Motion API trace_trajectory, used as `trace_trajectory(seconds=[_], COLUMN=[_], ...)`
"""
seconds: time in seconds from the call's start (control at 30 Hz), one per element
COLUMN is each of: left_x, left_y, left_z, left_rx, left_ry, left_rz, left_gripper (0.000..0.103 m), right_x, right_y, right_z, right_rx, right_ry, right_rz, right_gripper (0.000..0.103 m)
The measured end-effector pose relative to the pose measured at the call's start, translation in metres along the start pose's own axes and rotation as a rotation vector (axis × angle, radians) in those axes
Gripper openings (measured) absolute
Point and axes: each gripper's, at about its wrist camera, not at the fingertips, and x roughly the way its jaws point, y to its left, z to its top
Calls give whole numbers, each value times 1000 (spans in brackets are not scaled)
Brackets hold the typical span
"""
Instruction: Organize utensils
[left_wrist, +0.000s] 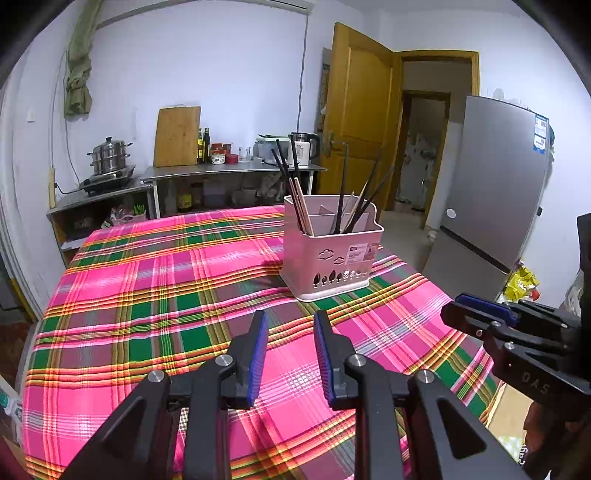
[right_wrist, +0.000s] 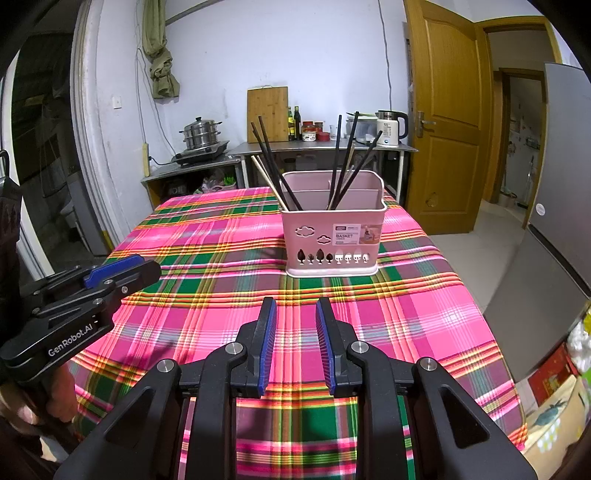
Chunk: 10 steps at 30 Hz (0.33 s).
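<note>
1. Left gripper (left_wrist: 290, 325) and right gripper (right_wrist: 295, 312): jaws apart, both empty, hovering over near part of plaid tablecloth (right_wrist: 207, 258).
2. Pink utensil basket (right_wrist: 332, 236) sits at far right of table; chopsticks (right_wrist: 275, 170) stand tilted inside, dark and pale, in separate compartments.
3. Chopsticks prob. light, stiff, thin, slippery; pinch mid-shaft above rim. Basket looks light and may tip.
</note>
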Motion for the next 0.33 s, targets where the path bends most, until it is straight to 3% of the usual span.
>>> trace_trajectory(seconds=[0.33], left_x=[-2], left_y=[-2], left_z=[1], left_rx=[-5], left_ry=[-7], left_rz=[-5], left_gripper=[25], right_x=[1], right_y=[0], right_z=[-1], right_rx=[-2], right_ry=[3], right_rz=[0], right_gripper=[23])
